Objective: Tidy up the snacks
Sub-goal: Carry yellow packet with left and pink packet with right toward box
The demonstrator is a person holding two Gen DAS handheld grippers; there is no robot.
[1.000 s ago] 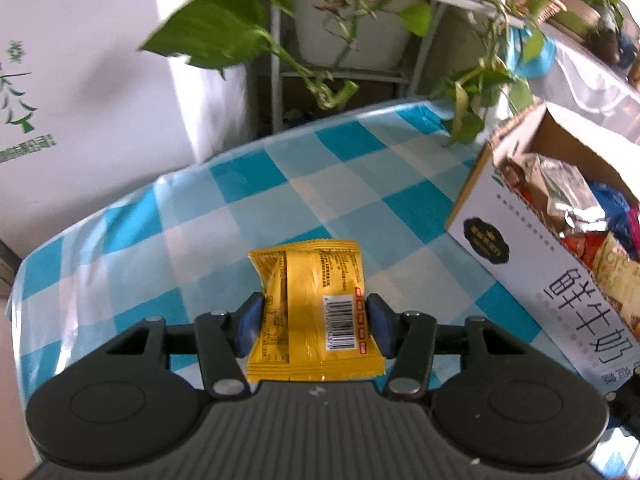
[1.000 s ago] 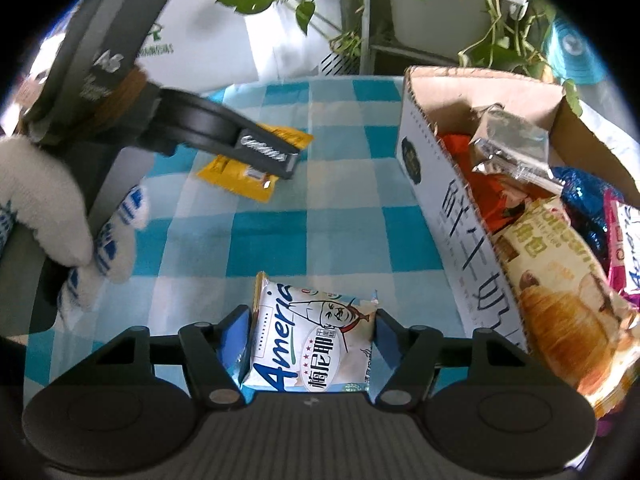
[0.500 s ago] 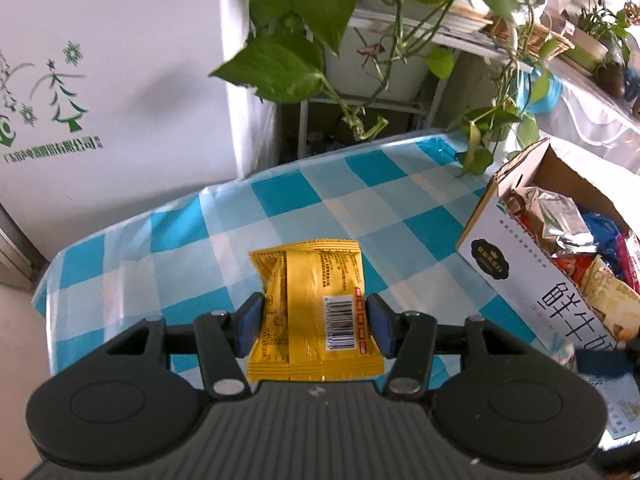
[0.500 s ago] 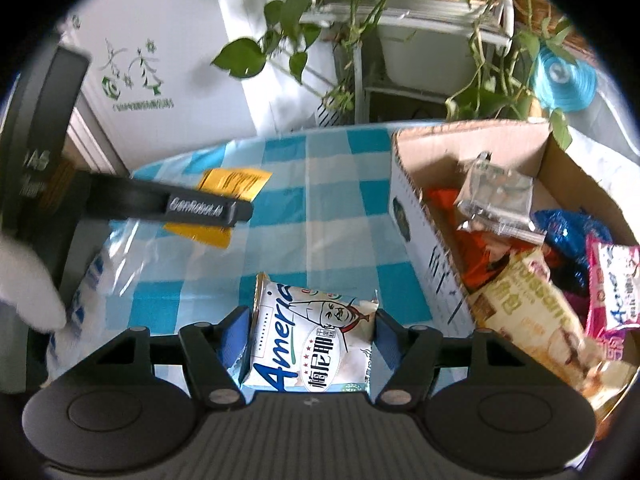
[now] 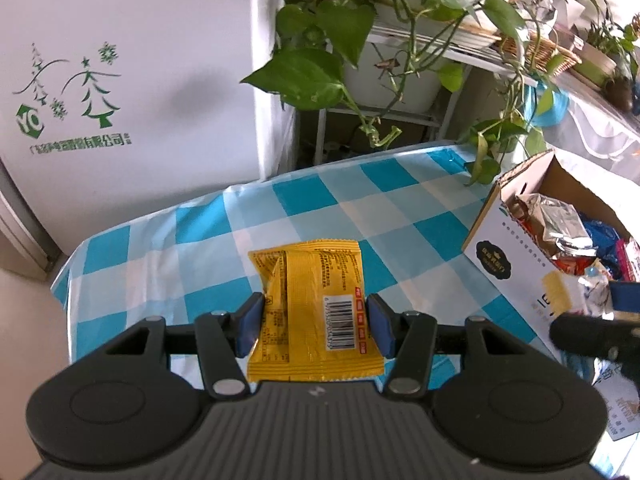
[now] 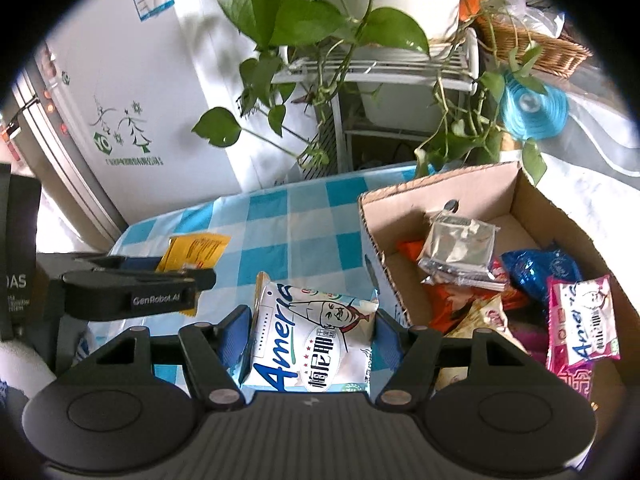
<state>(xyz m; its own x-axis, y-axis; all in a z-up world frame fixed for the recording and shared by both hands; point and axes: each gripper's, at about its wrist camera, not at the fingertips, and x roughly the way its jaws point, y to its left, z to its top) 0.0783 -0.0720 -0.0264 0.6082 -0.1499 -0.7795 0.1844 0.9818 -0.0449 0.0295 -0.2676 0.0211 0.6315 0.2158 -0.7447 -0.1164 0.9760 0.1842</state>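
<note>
Yellow foil catches the eye first: a yellow snack packet (image 5: 316, 304), barcode side up, is pinched between the blue pads (image 5: 249, 322) of the left gripper (image 5: 314, 322), which holds it clear above the blue-and-white checked tablecloth (image 5: 304, 208). Behind the table stands a white appliance (image 5: 120, 80) with a green tree logo, and beside it a pothos plant (image 5: 332, 40) trails from a white rack.

Further right, the right gripper (image 6: 314, 336) has its jaws closed on the two side edges of a white and pale-blue snack bag (image 6: 316, 340) printed with a cartoon face, also lifted off the cloth. From that camera, the left gripper shows as a black bar at the left edge, the yellow packet poking out past it.

Just right of the bag sits an open cardboard box (image 6: 436, 184) on the table, holding other snacks: a silver foil pack (image 6: 460, 248) on top, orange wrappers (image 6: 448, 304) beneath, a blue bag (image 6: 540, 268), and a pink bag (image 6: 580, 324) bearing the same cartoon face at the far right.
</note>
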